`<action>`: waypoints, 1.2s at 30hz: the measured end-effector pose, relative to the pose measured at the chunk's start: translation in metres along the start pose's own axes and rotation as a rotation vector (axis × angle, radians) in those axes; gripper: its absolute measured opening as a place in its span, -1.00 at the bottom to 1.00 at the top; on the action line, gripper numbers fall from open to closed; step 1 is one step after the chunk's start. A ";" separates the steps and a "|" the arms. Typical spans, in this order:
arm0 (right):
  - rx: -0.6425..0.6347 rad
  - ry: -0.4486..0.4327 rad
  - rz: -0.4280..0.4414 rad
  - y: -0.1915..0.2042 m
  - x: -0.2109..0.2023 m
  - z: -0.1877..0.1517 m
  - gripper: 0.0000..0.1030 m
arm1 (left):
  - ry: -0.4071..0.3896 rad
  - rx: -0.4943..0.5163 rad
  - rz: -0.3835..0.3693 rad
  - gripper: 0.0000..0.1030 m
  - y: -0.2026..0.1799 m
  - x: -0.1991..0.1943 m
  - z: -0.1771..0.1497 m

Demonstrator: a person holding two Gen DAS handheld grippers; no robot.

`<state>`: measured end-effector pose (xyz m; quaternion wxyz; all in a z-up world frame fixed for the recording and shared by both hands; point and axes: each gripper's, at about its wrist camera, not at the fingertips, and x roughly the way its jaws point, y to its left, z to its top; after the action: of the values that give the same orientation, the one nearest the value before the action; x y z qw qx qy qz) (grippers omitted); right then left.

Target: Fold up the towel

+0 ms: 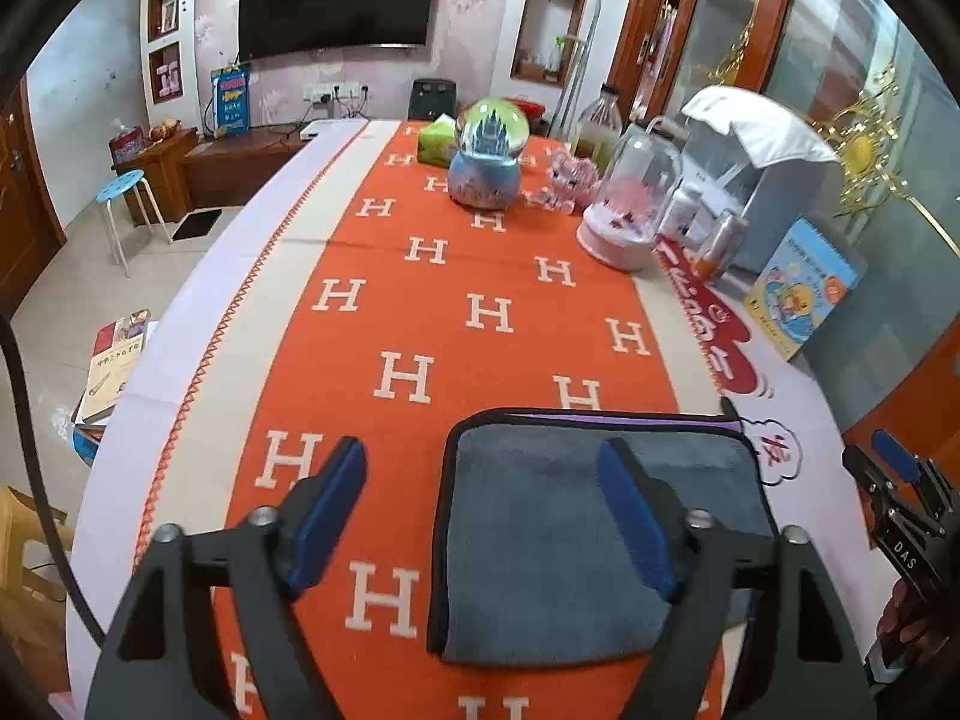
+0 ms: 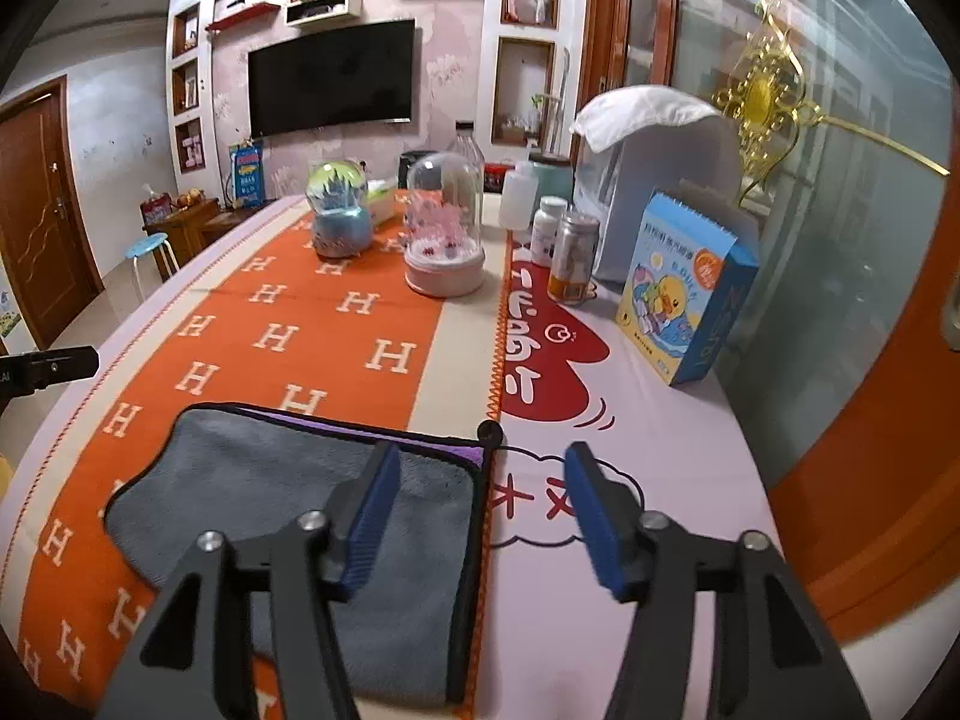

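Note:
A grey towel (image 1: 534, 546) with black trim and a purple underside lies folded flat on the orange H-pattern table cover; it also shows in the right wrist view (image 2: 258, 480). My left gripper (image 1: 483, 516) is open and empty, held above the towel's left edge. My right gripper (image 2: 480, 510) is open and empty, held above the towel's right edge; it also shows at the right edge of the left wrist view (image 1: 894, 480).
At the table's far end stand a blue snow globe (image 1: 486, 150), a pink glass-dome ornament (image 1: 630, 204), bottles (image 2: 573, 258), a white appliance (image 2: 654, 180) and a blue duck box (image 2: 684, 294). A blue stool (image 1: 123, 192) stands on the floor at left.

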<state>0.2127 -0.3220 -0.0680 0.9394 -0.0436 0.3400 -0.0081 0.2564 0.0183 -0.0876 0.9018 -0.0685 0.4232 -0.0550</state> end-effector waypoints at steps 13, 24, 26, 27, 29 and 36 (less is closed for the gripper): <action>0.040 0.020 0.035 0.017 -0.064 -0.042 0.44 | 0.012 -0.052 -0.002 0.60 0.026 -0.070 -0.064; 0.058 0.069 0.063 0.037 -0.111 -0.086 0.61 | 0.077 -0.045 0.021 0.61 0.037 -0.106 -0.125; 0.069 0.086 0.066 0.039 -0.118 -0.092 0.61 | 0.093 -0.043 0.018 0.61 0.037 -0.112 -0.136; 0.073 0.096 0.067 0.040 -0.120 -0.095 0.61 | 0.099 -0.042 0.018 0.61 0.035 -0.113 -0.139; 0.080 0.124 0.070 0.044 -0.127 -0.100 0.61 | 0.113 -0.027 0.024 0.61 0.032 -0.120 -0.147; 0.071 0.218 0.116 0.064 -0.157 -0.105 0.62 | 0.176 0.038 0.025 0.61 0.013 -0.144 -0.160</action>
<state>0.0240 -0.2590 -0.0541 0.8967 0.0105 0.4414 0.0293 0.0422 0.0420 -0.0817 0.8629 -0.0410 0.5004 -0.0573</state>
